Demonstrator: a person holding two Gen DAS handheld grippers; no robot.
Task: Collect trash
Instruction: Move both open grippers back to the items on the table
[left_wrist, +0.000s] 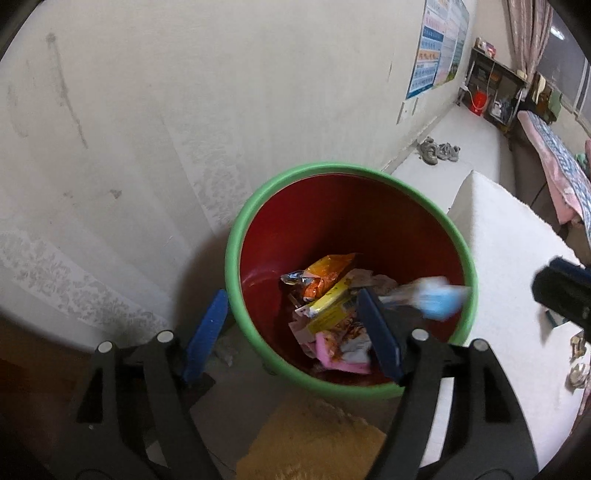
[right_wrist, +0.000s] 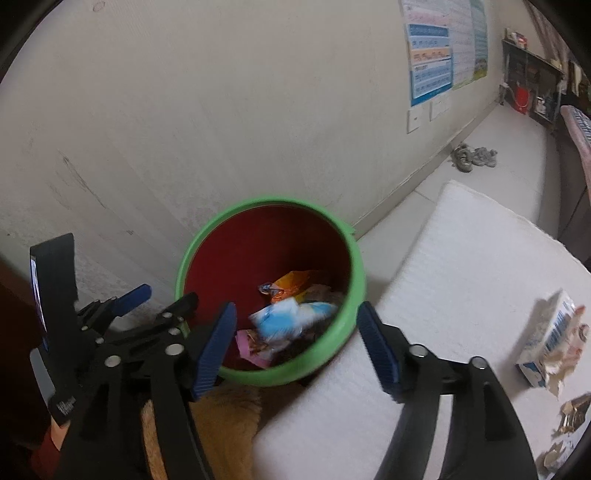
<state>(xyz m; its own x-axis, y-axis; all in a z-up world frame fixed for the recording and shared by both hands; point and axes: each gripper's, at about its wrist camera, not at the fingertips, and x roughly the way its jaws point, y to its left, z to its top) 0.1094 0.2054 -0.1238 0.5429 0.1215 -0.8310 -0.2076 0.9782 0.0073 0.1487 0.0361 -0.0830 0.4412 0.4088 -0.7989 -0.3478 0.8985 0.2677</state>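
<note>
Falling blue-white wrapper (right_wrist: 291, 317) over bin (right_wrist: 347, 236), printing unreadable.

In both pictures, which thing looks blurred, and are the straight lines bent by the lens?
Left wrist view: the blue-and-white wrapper over the bin is smeared by motion, while the trash at the bottom is sharper. Right wrist view: the same wrapper is blurred too. In both views the fisheye curves the wall and darkens the corners.
</note>
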